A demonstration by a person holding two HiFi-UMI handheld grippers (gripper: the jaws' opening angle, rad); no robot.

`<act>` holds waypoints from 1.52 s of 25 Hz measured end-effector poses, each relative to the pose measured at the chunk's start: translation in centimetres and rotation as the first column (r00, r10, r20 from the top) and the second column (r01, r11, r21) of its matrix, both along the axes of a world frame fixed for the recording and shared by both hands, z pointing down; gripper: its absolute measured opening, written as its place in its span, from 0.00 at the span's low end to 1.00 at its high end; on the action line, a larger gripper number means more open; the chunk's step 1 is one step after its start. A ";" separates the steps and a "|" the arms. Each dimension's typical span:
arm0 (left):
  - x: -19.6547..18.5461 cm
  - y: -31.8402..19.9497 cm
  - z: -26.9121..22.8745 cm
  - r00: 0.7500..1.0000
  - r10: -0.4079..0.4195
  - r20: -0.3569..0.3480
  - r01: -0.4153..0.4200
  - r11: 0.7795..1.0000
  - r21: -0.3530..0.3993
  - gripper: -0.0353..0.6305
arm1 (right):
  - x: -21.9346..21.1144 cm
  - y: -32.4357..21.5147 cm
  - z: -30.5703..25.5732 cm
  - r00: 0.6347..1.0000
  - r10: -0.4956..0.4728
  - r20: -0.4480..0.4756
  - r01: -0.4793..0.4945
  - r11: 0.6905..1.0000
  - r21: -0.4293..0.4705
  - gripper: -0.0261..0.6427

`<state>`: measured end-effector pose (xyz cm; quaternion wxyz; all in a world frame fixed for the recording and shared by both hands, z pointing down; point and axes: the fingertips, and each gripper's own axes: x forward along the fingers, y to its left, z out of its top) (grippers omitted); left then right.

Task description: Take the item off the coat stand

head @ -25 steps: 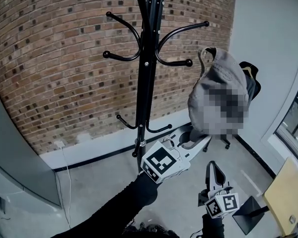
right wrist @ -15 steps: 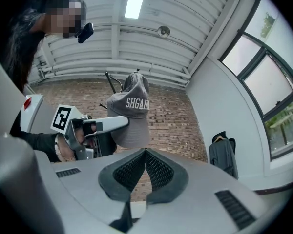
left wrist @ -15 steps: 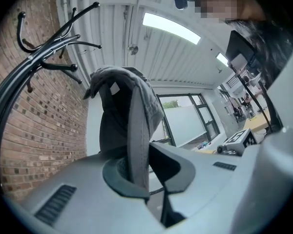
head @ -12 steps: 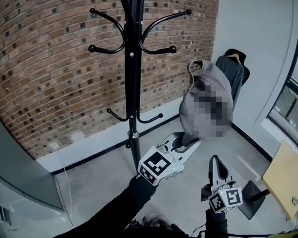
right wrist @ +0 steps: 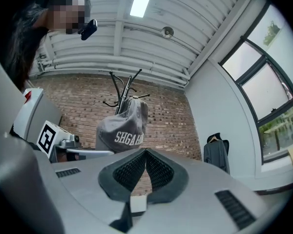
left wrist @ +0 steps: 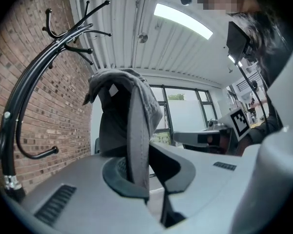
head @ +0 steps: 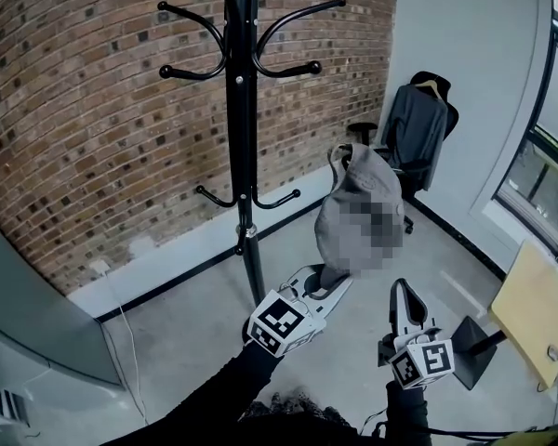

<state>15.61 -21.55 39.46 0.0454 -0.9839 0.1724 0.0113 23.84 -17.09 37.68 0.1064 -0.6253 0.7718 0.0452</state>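
Grey cap [head: 355, 179] with "SHGA…" lettering, brim tight in fingers of left gripper [head: 329, 282]; fingers of right gripper [head: 402, 289] together, empty.

Your head view is looking down at the coat stand [head: 245, 137]. Left gripper view is facing upward beside its pole; right gripper view is facing it from farther back. All three are sharing it.
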 end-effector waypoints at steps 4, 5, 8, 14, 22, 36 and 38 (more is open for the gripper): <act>-1.5 1.0 2.6 0.999 -0.026 0.027 0.028 0.998 -0.051 0.10 | -0.6 0.8 0.7 1.000 0.002 -0.001 -0.002 1.000 -0.021 0.06; -1.9 1.1 3.0 0.999 -0.035 0.028 0.036 0.997 -0.063 0.10 | -0.7 0.9 0.7 1.000 0.001 -0.002 -0.001 1.000 -0.025 0.06; -2.9 1.6 3.6 0.998 -0.058 0.024 0.059 0.995 -0.080 0.10 | -1.1 1.5 0.9 1.000 0.000 0.001 0.000 1.000 -0.029 0.06; -4.0 2.6 3.7 0.997 -0.077 0.011 0.078 0.994 -0.081 0.10 | -1.7 2.9 1.5 1.000 -0.007 0.010 0.008 1.000 -0.028 0.06; -4.4 4.4 3.7 0.997 -0.072 0.023 0.074 0.994 -0.077 0.10 | -3.0 4.5 1.2 0.999 -0.016 -0.048 0.015 0.999 -0.030 0.05; -4.7 5.6 3.8 0.998 -0.061 0.028 0.063 0.995 -0.071 0.10 | -3.1 5.2 1.9 1.000 0.000 -0.030 -0.001 0.999 -0.045 0.05; -4.6 5.7 3.9 0.998 -0.054 0.030 0.056 0.996 -0.074 0.10 | -3.1 5.2 1.9 0.999 0.000 -0.037 -0.002 0.999 -0.046 0.05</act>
